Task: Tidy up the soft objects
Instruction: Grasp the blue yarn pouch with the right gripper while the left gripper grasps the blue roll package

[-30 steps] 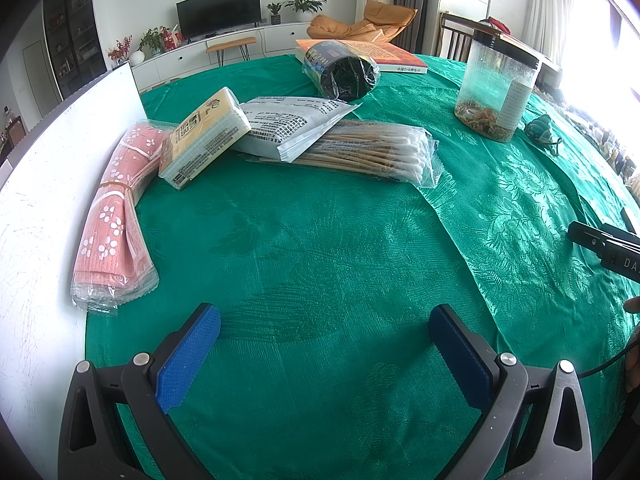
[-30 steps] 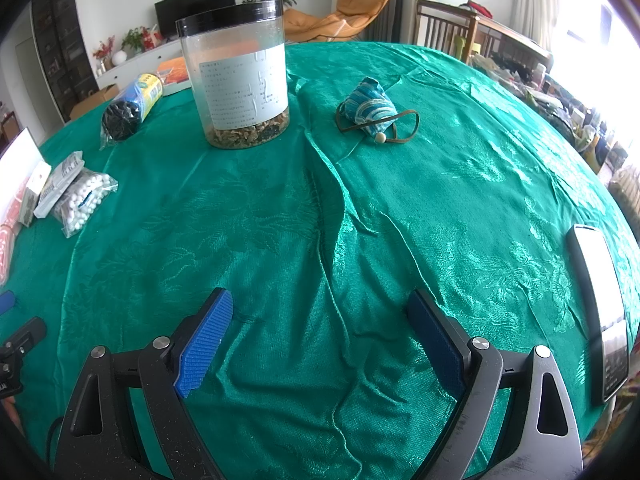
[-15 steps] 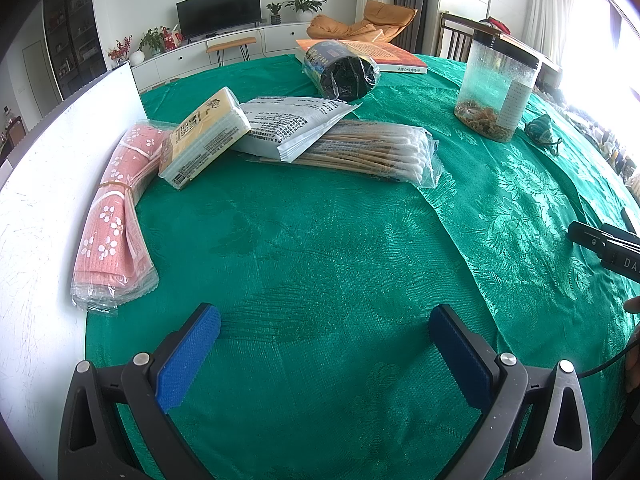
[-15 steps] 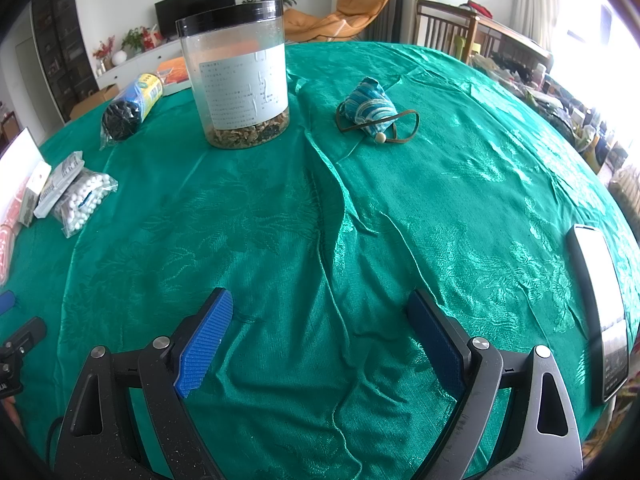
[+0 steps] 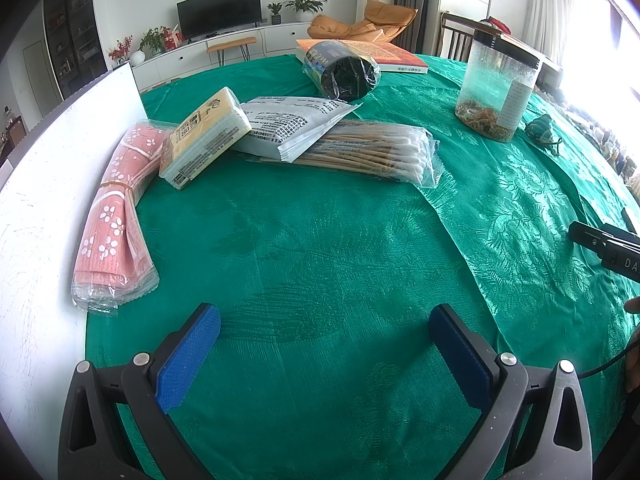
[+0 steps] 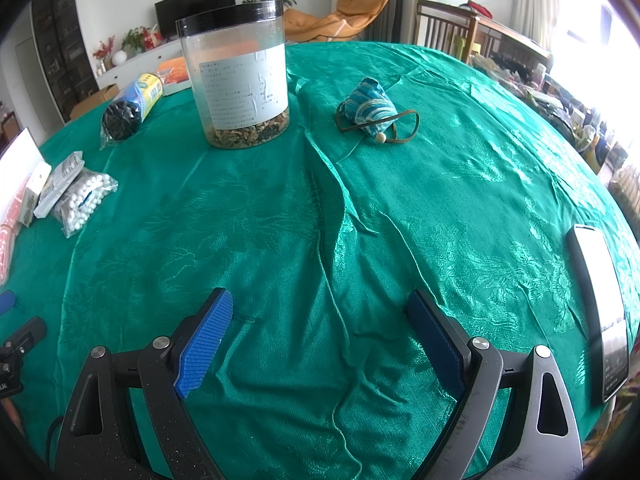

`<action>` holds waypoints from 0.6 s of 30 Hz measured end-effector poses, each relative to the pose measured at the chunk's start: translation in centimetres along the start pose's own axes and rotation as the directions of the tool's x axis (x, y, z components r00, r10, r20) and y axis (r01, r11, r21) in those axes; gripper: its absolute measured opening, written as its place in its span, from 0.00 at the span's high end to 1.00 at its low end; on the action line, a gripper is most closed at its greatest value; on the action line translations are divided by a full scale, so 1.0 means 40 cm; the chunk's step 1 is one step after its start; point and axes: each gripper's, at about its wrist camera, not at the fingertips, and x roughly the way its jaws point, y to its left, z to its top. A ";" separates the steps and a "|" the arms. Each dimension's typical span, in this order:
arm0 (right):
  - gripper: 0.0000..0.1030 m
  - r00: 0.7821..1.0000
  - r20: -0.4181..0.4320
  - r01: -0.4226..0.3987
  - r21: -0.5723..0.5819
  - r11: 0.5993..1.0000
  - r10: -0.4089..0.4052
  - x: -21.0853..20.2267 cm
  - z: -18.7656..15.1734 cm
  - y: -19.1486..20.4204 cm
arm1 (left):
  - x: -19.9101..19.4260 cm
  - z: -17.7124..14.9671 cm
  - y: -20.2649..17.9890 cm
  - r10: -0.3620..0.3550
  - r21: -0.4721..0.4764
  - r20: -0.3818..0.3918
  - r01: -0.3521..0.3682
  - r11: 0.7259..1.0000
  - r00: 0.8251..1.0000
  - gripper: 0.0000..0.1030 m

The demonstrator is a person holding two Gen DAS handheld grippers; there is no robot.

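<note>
A pink flowered cloth pack (image 5: 116,224) lies along the bench's left edge, beside a yellow tissue pack (image 5: 204,136); a blue striped drawstring pouch (image 6: 370,110) lies towards the far edge.

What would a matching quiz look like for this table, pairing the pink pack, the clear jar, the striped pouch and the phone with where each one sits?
Things:
1. pink pack
2. clear jar
3. striped pouch
4. phone

Places:
A. right of the clear jar, cord trailing
B. lying flat at the table's right edge
C. standing upright mid-table, black lid on
D. along the white board at the left

Pairs: 1-D, 2-C, 3-A, 4-B
</note>
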 end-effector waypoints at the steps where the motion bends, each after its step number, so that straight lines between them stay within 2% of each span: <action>1: 0.11 1.000 0.000 0.000 0.000 1.000 0.000 0.000 0.000 0.000 | 0.000 0.000 0.000 0.000 0.000 0.000 0.000 1.000 1.000 0.00; 9: 0.11 1.000 0.000 0.000 0.000 1.000 0.000 0.000 0.000 0.001 | 0.001 0.000 0.000 0.001 0.001 -0.002 -0.001 1.000 1.000 0.00; 11: 0.11 1.000 0.000 0.000 0.001 1.000 0.000 0.000 -0.001 0.001 | 0.007 0.006 -0.007 -0.006 0.012 -0.022 0.006 1.000 1.000 0.00; 12: 0.11 1.000 0.000 0.000 0.001 1.000 0.000 0.000 -0.001 0.001 | 0.009 0.015 -0.007 -0.007 0.000 -0.059 0.007 1.000 0.998 0.00; 14: 0.11 1.000 0.001 0.000 0.001 1.000 0.000 0.000 -0.001 0.001 | -0.003 0.042 -0.004 -0.061 -0.040 -0.064 0.059 0.997 0.996 0.01; 15: 0.11 1.000 0.001 0.000 0.001 1.000 0.000 0.000 -0.001 0.001 | -0.024 0.072 0.002 -0.117 -0.079 -0.031 0.114 0.990 0.993 0.01; 18: 0.11 1.000 0.001 0.000 0.001 1.000 0.000 0.000 -0.001 0.001 | -0.062 0.185 0.012 -0.176 -0.124 0.046 0.180 0.976 0.983 0.01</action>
